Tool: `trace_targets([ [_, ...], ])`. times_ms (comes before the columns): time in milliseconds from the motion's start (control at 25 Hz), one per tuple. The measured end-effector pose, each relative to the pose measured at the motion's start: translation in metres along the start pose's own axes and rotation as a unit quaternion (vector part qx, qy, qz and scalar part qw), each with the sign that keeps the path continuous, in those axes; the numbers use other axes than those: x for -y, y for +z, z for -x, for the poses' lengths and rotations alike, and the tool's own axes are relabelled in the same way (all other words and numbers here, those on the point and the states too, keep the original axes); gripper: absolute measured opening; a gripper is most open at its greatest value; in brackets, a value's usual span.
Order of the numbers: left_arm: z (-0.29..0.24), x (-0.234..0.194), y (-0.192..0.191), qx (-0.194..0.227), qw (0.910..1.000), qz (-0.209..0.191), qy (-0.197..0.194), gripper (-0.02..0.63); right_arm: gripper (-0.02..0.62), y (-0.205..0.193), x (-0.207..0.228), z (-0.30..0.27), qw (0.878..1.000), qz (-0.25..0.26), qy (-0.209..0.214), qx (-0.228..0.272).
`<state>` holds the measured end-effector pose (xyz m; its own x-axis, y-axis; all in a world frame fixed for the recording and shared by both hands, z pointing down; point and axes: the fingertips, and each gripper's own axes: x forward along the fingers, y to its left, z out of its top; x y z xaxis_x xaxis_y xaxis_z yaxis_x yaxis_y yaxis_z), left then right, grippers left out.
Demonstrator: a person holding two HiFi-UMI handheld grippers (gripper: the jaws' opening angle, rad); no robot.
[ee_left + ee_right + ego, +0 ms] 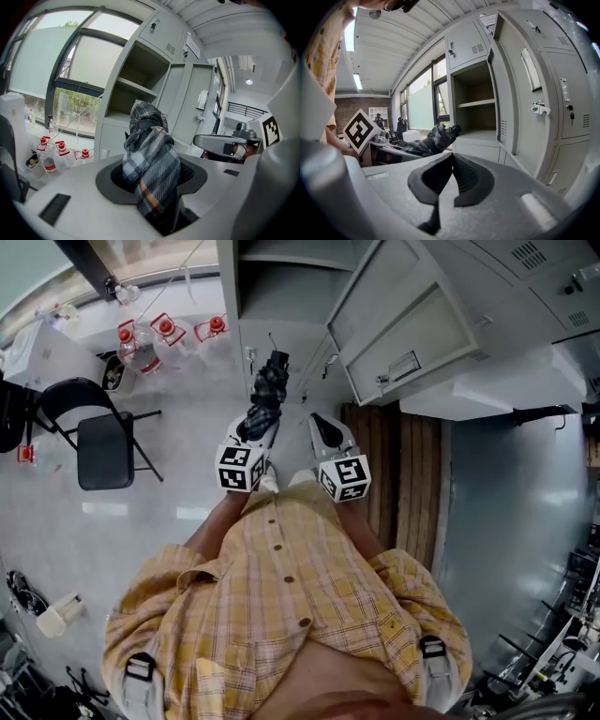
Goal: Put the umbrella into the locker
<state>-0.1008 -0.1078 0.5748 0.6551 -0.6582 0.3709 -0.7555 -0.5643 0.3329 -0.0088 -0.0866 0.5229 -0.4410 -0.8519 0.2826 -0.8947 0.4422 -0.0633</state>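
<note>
A folded grey plaid umbrella sticks forward out of my left gripper, which is shut on its lower end. In the left gripper view the umbrella fills the gap between the jaws and points at the open locker compartment ahead. My right gripper is level with it on the right, its pads meeting at the tip with nothing between them. The right gripper view shows the umbrella to the left, short of the open locker.
The locker door swings open to the right, seen close by as the door. A black folding chair stands at left. Water bottles with red caps sit under the window. A wooden strip runs along the floor at right.
</note>
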Motion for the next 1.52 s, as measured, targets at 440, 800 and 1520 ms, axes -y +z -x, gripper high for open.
trace_targets([
  [440,-0.028,-0.006,0.011,-0.011,0.9999,-0.002,0.012,0.19,-0.003,-0.004,0.031,-0.021,1.0,-0.02,0.007,0.002],
  [800,-0.058,-0.013,0.031,-0.004,0.9997,0.0,0.025,0.19,-0.003,0.003,0.047,-0.05,0.999,-0.005,0.039,0.006],
  [1520,-0.119,-0.031,0.075,0.012,0.9993,0.019,0.029,0.19,-0.003,0.016,0.068,-0.09,0.997,0.01,0.078,0.016],
])
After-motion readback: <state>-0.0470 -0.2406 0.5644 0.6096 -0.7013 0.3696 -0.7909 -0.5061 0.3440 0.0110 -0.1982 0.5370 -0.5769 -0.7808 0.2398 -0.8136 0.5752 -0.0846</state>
